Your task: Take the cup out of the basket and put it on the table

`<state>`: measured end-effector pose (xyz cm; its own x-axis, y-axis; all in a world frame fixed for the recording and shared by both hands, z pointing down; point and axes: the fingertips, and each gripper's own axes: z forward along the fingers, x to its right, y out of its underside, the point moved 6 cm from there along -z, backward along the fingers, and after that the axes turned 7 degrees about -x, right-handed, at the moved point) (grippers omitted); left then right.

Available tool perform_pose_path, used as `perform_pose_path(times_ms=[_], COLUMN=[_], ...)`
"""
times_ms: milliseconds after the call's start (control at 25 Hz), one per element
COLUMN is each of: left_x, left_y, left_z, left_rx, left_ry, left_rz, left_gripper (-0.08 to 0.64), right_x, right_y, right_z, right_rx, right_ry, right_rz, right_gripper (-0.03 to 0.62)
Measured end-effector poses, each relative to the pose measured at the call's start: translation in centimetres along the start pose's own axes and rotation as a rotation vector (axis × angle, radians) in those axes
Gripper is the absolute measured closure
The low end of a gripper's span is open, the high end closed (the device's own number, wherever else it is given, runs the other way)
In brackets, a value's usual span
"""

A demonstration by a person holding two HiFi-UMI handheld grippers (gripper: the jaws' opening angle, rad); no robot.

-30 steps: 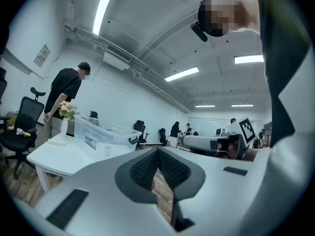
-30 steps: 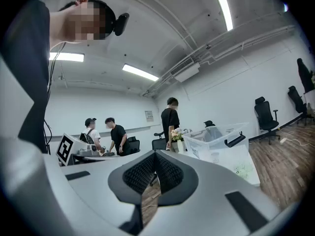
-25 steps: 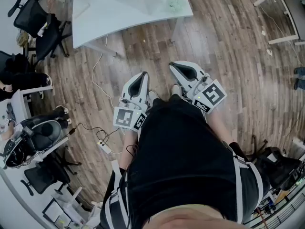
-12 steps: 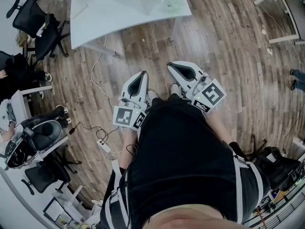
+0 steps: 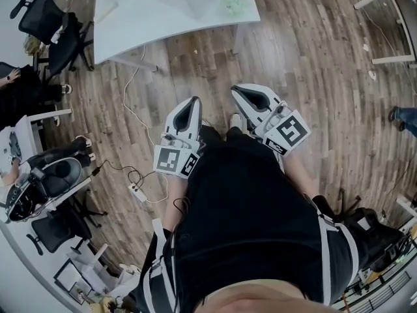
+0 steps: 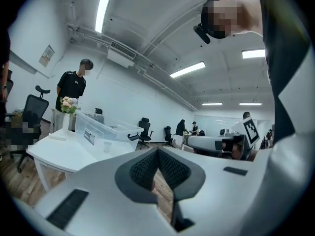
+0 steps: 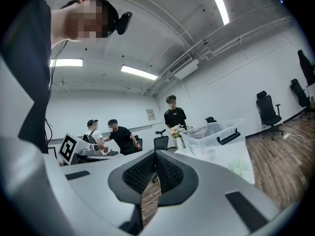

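Little changes: left gripper and right gripper stay closed and empty, well apart from the desk, so reaching hasn't begun.

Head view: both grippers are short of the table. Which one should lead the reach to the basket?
Right, but only narrowly. The left gripper and right gripper are both shut and empty. The right one's tip sits slightly further toward the table, and its own view shows the basket unobstructed.
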<state>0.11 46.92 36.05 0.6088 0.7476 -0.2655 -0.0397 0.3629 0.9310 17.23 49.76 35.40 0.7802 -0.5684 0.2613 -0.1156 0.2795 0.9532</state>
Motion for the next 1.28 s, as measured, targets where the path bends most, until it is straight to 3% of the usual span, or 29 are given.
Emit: perform_pose_path(times_ms=[200, 480, 1280], left_x=[-0.3, -4.8, -23.9], left_y=[-0.2, -1.8, -9.9], left_z=[0.8, 2.3, 9.0], left_rx=[-0.003, 0.026, -0.004], left_ry=[-0.038, -0.068, 0.074], left_rz=[0.008, -0.013, 0.092], left_gripper=[0.538, 0.538, 0.540], right_x=[1.7, 3.3, 7.7], right_y=[0.2, -0.9, -8.1], right_z=[0.2, 4.5, 23.5], right_rx=[-0.010, -0.021, 0.002], right_ry=[-0.014, -0.031, 0.074], right_rz=[0.011, 0.006, -0.030], right_gripper=[0.575, 0.574, 0.574])
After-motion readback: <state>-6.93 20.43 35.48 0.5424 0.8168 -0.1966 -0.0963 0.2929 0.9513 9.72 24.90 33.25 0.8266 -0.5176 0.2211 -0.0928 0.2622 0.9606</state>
